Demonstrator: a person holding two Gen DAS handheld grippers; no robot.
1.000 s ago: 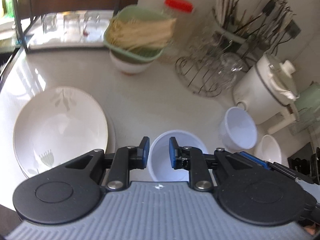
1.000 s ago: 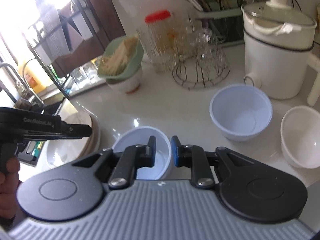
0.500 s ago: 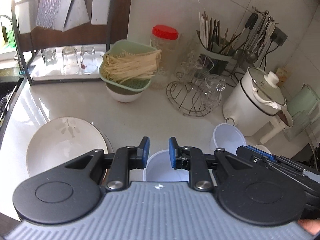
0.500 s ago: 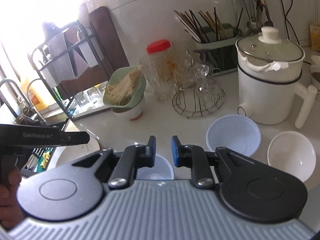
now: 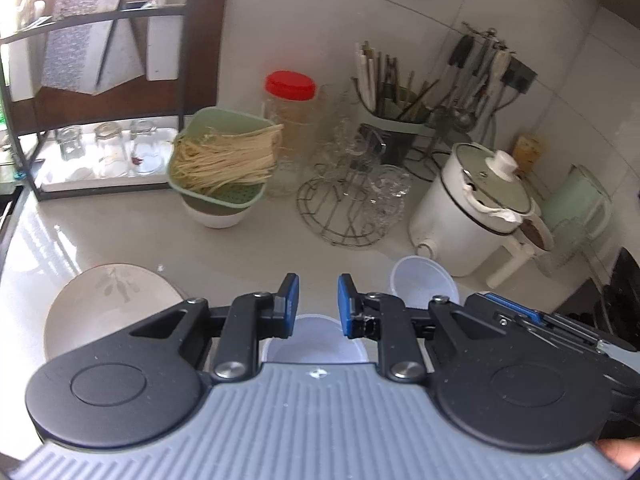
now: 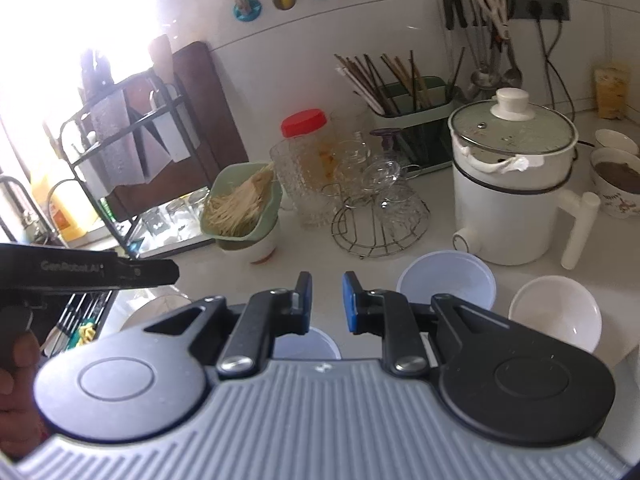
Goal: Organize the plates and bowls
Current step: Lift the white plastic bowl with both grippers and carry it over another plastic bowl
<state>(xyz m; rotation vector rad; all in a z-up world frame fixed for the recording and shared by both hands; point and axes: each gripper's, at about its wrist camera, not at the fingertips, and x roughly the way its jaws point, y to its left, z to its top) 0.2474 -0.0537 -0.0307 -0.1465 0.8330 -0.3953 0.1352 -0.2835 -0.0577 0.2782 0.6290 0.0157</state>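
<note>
A white plate with a leaf print lies on the counter at the left. A pale blue plastic bowl sits just below my left gripper, which is open and empty above it. A second pale blue bowl stands to the right; it also shows in the right wrist view. A white bowl sits to its right. My right gripper is open and empty, raised over the near bowl.
A green strainer of noodles sits on a white bowl at the back. A wire glass rack, a red-lidded jar, a white electric pot and a dish rack line the wall.
Both grippers have risen and pulled back from the counter, so the bowls and plate look smaller and lower in view. Both stay open and empty.
</note>
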